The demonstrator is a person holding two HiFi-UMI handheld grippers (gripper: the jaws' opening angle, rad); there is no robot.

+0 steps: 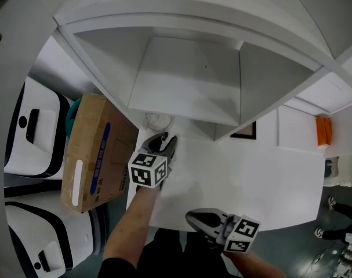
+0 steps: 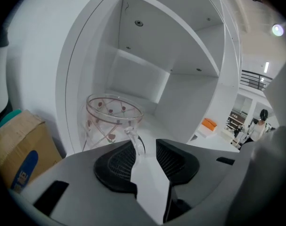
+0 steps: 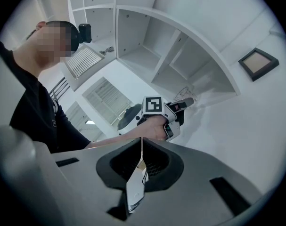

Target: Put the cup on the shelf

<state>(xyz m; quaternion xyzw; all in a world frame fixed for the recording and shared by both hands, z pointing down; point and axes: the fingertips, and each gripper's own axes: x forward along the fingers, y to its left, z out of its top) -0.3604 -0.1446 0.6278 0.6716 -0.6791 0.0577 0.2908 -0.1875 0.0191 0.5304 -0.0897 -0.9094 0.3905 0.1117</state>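
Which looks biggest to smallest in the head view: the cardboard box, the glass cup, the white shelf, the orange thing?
1. white shelf
2. cardboard box
3. glass cup and orange thing: they look about alike, so no ranking between them.

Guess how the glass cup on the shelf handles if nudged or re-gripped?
The glass cup looks thin-walled: likely rigid, light, fragile, slick to grip. It flares toward the rim, so a high sideways push may tip it. Its thin handle stands between the open left gripper's jaws; dragging there would probably swivel it.
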